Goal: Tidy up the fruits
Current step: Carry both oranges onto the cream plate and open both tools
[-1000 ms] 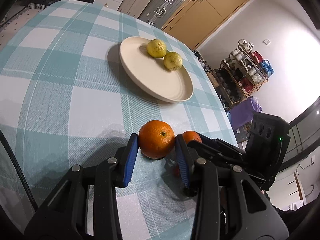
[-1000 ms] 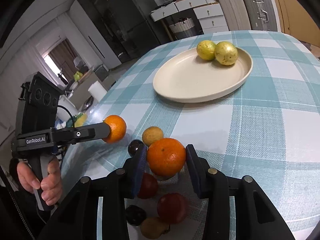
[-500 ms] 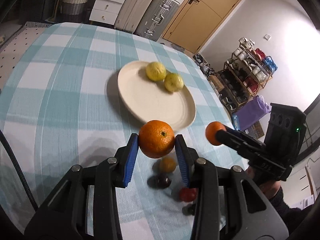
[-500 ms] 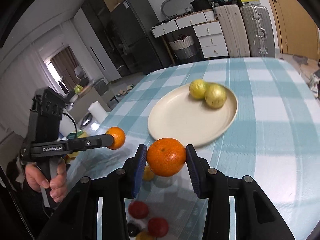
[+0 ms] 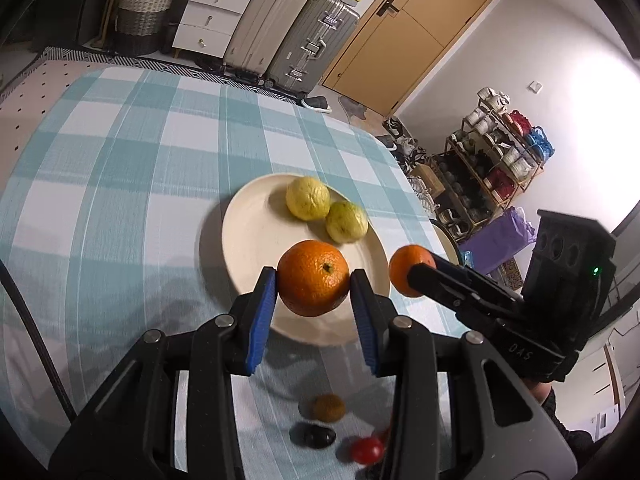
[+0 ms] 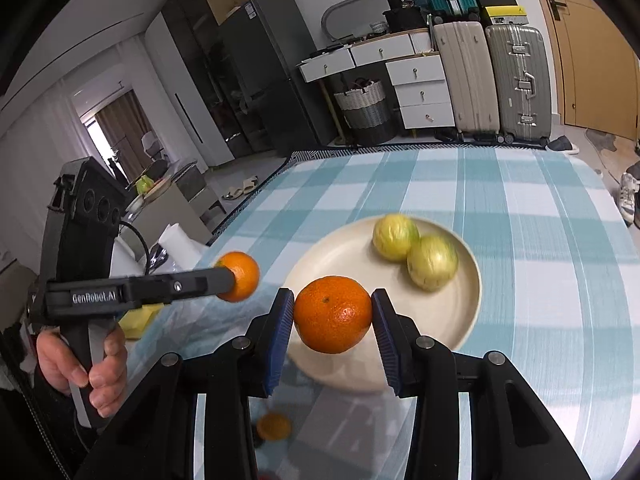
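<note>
Left wrist view: left gripper jaws closed on an orange, held above the plate edge w/ two yellow fruits. Right gripper clamps another orange. Probably firm but slightly slippery; hold at widest part, approx. the middle.

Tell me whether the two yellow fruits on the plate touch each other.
Touching: the right wrist view shows the two yellow fruits pressed together on the plate, no gap.

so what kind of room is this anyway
Most likely a lived-in home, a dining or living area rather than a lab: a table under a checked cloth, suitcases parked beside a white chest of drawers, and a shoe rack by the door.
</note>
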Demonstrator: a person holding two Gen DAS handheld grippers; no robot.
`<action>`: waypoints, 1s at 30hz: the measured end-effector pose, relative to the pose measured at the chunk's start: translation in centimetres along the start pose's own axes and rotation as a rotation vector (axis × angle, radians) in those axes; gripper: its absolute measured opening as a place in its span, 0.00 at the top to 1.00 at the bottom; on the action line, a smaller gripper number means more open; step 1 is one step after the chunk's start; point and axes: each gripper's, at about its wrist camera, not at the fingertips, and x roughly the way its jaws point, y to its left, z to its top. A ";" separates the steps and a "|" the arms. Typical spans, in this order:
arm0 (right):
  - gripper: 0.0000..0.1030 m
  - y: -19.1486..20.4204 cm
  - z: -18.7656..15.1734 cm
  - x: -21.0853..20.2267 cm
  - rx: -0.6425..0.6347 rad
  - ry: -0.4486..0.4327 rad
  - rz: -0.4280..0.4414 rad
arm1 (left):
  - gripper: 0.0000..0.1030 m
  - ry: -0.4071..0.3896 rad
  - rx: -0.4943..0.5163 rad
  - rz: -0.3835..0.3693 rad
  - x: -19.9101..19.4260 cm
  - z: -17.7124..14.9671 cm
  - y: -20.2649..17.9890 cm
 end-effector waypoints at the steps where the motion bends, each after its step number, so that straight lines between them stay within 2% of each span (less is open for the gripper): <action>1: 0.60 0.0 0.4 0.2 0.002 -0.004 0.005 | 0.67 0.002 0.001 -0.001 0.3 0.3 0.0; 12: 0.60 -0.6 4.1 4.1 -0.021 -0.045 -0.025 | 0.67 -0.017 -0.049 0.012 3.7 4.2 1.2; 19: 0.60 -1.8 3.2 7.5 -0.036 0.006 -0.071 | 0.67 0.028 -0.060 0.023 7.1 5.7 2.4; 30: 0.60 -3.3 1.9 10.0 -0.033 0.054 -0.059 | 0.67 0.075 -0.086 0.029 11.8 6.6 3.7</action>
